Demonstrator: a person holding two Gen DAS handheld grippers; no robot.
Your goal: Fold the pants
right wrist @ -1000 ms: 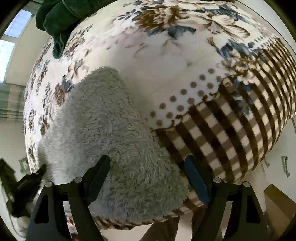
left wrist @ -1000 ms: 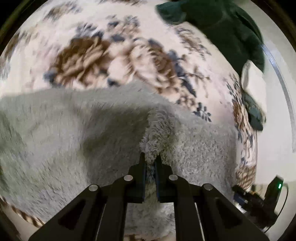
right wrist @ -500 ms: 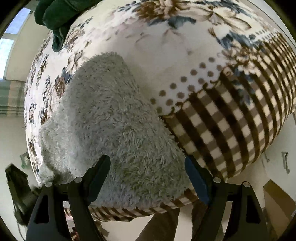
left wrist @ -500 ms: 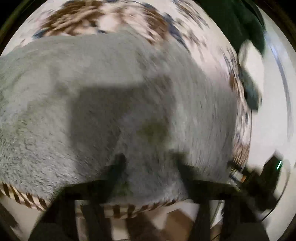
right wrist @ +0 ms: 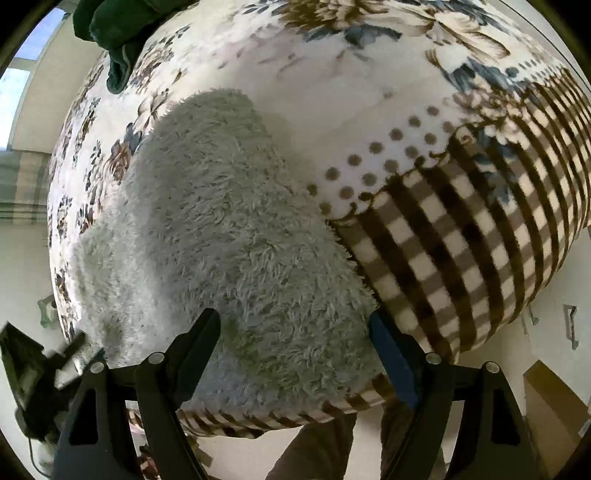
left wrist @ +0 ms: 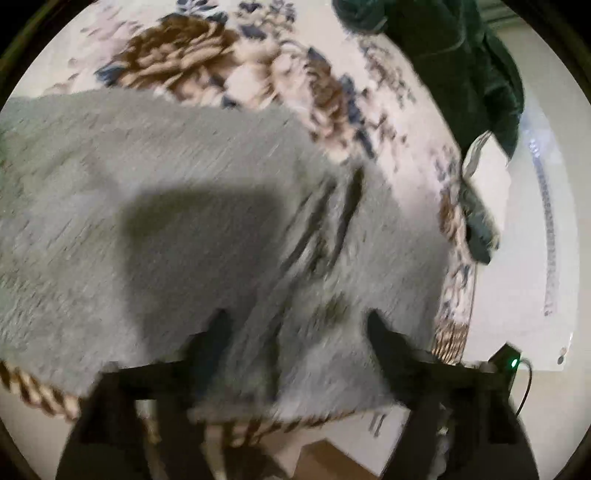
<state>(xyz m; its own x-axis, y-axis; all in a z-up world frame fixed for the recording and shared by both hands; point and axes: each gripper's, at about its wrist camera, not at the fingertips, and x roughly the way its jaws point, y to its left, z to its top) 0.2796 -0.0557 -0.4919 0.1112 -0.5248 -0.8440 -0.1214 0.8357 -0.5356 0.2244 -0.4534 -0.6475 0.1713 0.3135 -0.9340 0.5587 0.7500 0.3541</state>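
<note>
The grey fluffy pants [left wrist: 177, 192] lie folded on the flowered blanket [left wrist: 229, 70], near the bed's front edge. My left gripper [left wrist: 297, 323] hovers just above them, its jaws opening, with nothing pinched between the fingers; this view is blurred. In the right wrist view the same grey pants [right wrist: 221, 221] fill the middle. My right gripper [right wrist: 295, 325] stands open over their near end, and its fingers [right wrist: 201, 336] hold nothing.
A dark green garment [left wrist: 461, 62] lies at the far side of the bed, also seen as green cloth [right wrist: 122, 26] at top left. The blanket's brown checked border [right wrist: 461, 229] hangs over the front edge. A person's trouser leg [right wrist: 317, 450] shows below.
My left gripper was shut on a pinch of the grey pants; it has let go and its jaws now stand wide apart. The right gripper stayed open and nearly still.
</note>
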